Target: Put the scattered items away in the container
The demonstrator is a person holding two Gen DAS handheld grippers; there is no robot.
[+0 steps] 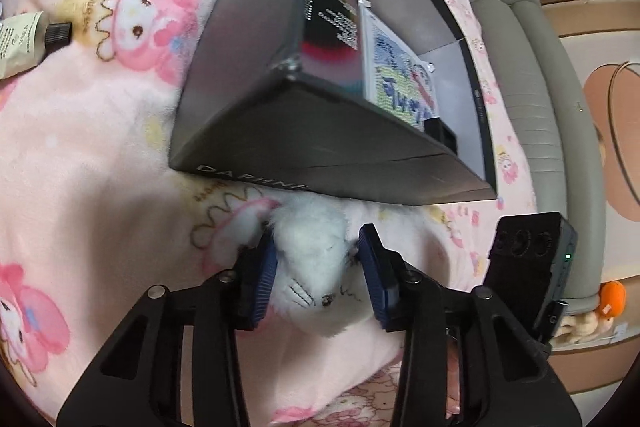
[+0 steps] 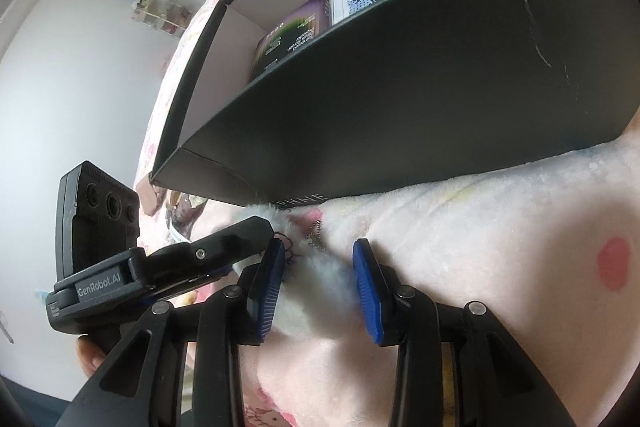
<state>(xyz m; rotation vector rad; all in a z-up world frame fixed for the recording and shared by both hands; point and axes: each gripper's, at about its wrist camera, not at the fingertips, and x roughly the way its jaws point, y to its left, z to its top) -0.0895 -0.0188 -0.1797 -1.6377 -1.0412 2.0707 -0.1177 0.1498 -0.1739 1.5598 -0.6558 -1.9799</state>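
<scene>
The left gripper (image 1: 316, 255) is pinching a white plush cat toy (image 1: 316, 267), its two blue pads (image 1: 264, 275) pressing into the fur on either side of the toy's head. The toy is lying on a pink cartoon-print blanket (image 1: 100, 155), just ahead of the fingers and touching the near wall of the black cardboard box (image 1: 320, 151) that is sitting beyond the tips. Inside the box, a dark booklet (image 1: 332, 23) and a cartoon-printed pouch (image 1: 400, 83) are leaning side by side. Far off to the left of this gripper a cream tube with a black cap (image 1: 24, 41) is lying on the blanket.

The right gripper (image 2: 318, 269) is closing on the same white plush cat toy (image 2: 320, 279) from the other side; its blue pads (image 2: 368, 291) are flanking the fur, though whether both are pressing I cannot tell. Left of its fingers the left gripper's body (image 2: 100, 247) is showing, with a person's fingertips (image 2: 90, 357) under it.
</scene>
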